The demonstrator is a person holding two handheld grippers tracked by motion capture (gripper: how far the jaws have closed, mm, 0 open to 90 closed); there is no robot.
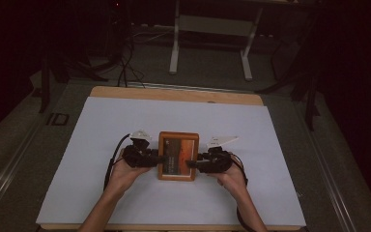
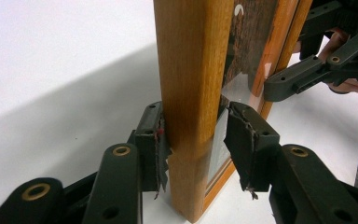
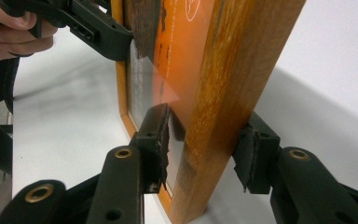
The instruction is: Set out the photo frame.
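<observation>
A wooden picture frame (image 1: 178, 154) with an orange picture behind glass stands on edge on the white sheet (image 1: 101, 145), its picture side toward the person. My left gripper (image 1: 160, 158) reaches around its left side and my right gripper (image 1: 192, 164) around its right side. In the left gripper view the frame (image 2: 191, 70) lies between the jaws of the left gripper (image 2: 196, 140): the back pad (image 2: 156, 144) touches the wood, the front pad (image 2: 242, 140) stands slightly off. In the right gripper view the frame (image 3: 228, 70) sits the same way in the right gripper (image 3: 203, 149).
The white sheet covers a wooden tabletop (image 1: 174, 94) and lies bare around the frame. Beyond the table are a white desk frame (image 1: 212, 29) and cables (image 1: 125, 67) on a dark floor. A cable (image 1: 113, 157) trails from the left gripper.
</observation>
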